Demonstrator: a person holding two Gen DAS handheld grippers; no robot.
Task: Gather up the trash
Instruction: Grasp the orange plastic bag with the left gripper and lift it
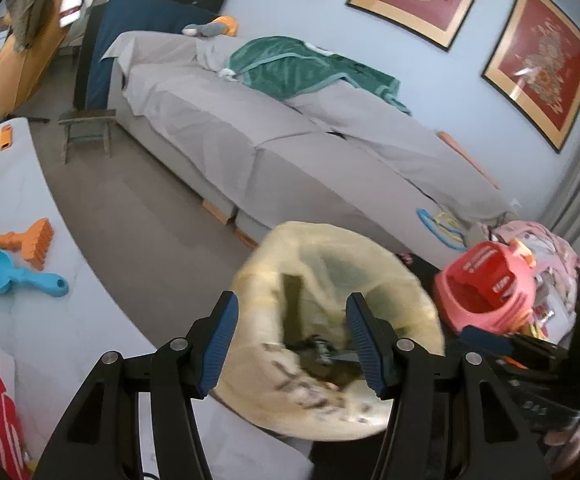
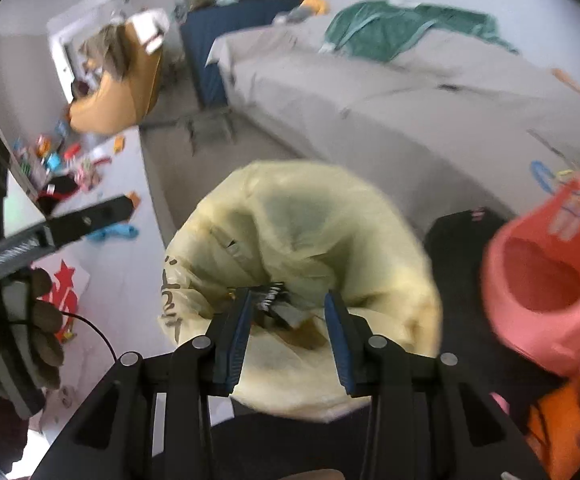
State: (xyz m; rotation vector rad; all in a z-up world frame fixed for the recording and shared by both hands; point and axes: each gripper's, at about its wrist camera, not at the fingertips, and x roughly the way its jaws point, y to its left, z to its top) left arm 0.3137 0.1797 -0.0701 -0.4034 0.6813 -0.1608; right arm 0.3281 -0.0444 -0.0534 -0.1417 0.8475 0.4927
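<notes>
We have the yellowish trash bag (image 2: 302, 264) standing with its mouth gaping upward, which suits the job: anything let go above it falls straight in. Our right fingers (image 2: 287, 340) point down into that mouth, and a dark wrapper with white lettering (image 2: 273, 300) lies in the bag just ahead of them, between the tips and a little below. The pads stand partly apart and we see nothing pressed between them; the wrapper looks free of both, so we judge it dropped.

Our left fingers (image 1: 290, 344) hover over the near rim of the same bag (image 1: 330, 280), spread wide and empty. A pink plastic toy (image 1: 490, 292) sits to their right, and an orange rake (image 1: 29, 240) and blue scoop (image 1: 13, 276) lie on the tabletop (image 1: 69, 320) well to their left.
</notes>
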